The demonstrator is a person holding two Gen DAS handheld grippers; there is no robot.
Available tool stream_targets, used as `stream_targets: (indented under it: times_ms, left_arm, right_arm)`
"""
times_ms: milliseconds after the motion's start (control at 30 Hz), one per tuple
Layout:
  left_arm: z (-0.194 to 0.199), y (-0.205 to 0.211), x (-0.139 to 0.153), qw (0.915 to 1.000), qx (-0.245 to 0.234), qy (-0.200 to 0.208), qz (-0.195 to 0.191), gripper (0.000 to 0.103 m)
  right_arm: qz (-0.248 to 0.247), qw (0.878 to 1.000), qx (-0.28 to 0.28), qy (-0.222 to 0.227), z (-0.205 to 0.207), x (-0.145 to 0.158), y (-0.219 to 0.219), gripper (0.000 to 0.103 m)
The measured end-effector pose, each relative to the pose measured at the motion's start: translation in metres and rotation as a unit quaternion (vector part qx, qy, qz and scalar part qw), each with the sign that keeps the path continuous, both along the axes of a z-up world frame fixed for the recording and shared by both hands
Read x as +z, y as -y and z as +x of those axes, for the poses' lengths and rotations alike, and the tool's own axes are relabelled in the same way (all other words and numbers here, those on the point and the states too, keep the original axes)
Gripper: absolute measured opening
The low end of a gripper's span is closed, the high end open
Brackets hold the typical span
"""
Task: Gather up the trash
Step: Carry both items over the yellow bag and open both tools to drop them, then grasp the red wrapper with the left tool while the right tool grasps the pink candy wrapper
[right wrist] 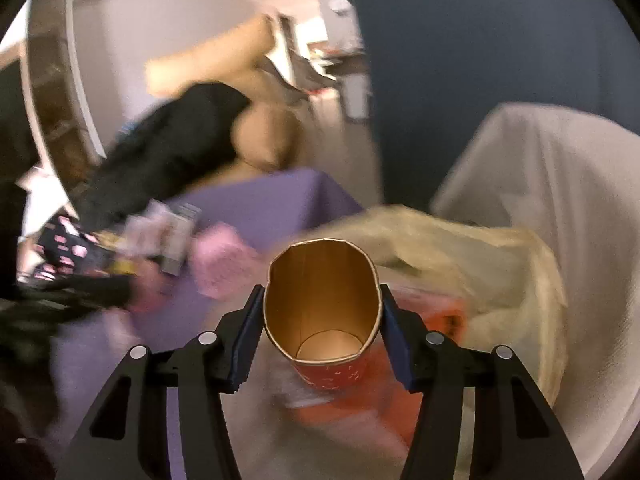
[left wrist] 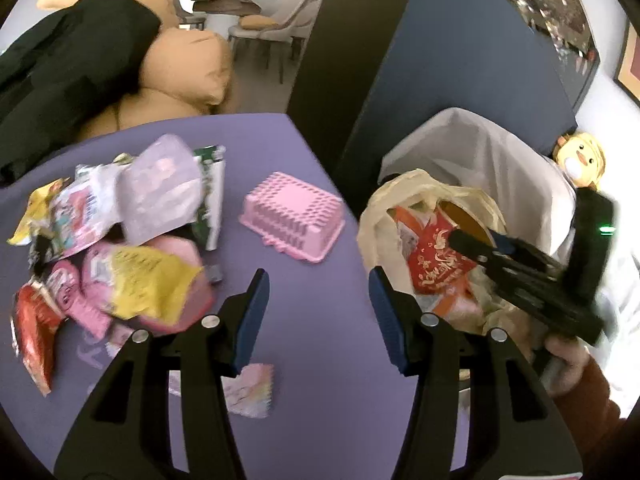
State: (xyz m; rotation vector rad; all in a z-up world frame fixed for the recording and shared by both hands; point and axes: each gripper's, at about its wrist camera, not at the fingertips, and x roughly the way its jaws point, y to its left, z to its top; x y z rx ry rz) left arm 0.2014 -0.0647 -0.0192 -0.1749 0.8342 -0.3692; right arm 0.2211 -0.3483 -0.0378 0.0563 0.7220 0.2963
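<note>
- A purple table point(left wrist: 304, 148) bears a blurred heap of wrappers point(left wrist: 112, 232) at 9 o'clock in the left wrist view, with an upturned pink basket point(left wrist: 294, 216) near centre.
- A cream trash bag point(right wrist: 480, 256) gapes just beside the table's edge, at 3 o'clock.
- The paper cup point(right wrist: 322, 300), red outside and tan inside, hangs over the bag, rim squashed oval.
- The right gripper point(right wrist: 322, 322) pinches the cup with both blue pads.
- The left gripper point(left wrist: 318, 318) is spread over the table, holding nothing.
</note>
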Motion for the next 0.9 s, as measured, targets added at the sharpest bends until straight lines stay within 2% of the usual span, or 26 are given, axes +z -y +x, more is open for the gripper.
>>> stream_targets:
  times_ms: [100, 300, 367, 567, 600, 733, 900]
  left_arm:
    - [-0.006, -0.016, -0.003, 0.9999, 0.011, 0.009, 0.007, 0.050]
    - [-0.015, -0.052, -0.007, 0.9990, 0.040, 0.016, -0.005, 0.050]
    - [-0.018, -0.064, -0.009, 0.9986, 0.050, 0.016, -0.011, 0.050]
    - [-0.028, -0.096, -0.009, 0.9968, 0.069, 0.026, -0.032, 0.057]
    - [-0.031, -0.103, -0.008, 0.9962, 0.070, 0.030, -0.041, 0.057]
    - [-0.040, -0.125, -0.002, 0.9937, 0.075, 0.048, -0.069, 0.059]
    - [-0.045, -0.149, 0.001, 0.9902, 0.098, 0.060, -0.079, 0.060]
  right_arm:
    - [-0.001, 0.999, -0.021, -0.029, 0.016, -0.017, 0.011, 0.052]
    - [-0.083, 0.992, -0.036, -0.091, 0.032, -0.044, -0.004, 0.052]
    - [-0.096, 0.989, -0.047, -0.104, 0.034, -0.052, -0.005, 0.052]
    - [-0.066, 0.986, -0.061, -0.142, 0.037, -0.051, 0.002, 0.062]
    - [-0.065, 0.985, -0.062, -0.147, 0.035, -0.047, 0.002, 0.068]
    - [-0.073, 0.989, -0.077, -0.108, 0.017, -0.016, 0.007, 0.070]
    - [-0.053, 0.994, -0.063, -0.065, 0.002, 0.019, -0.005, 0.074]
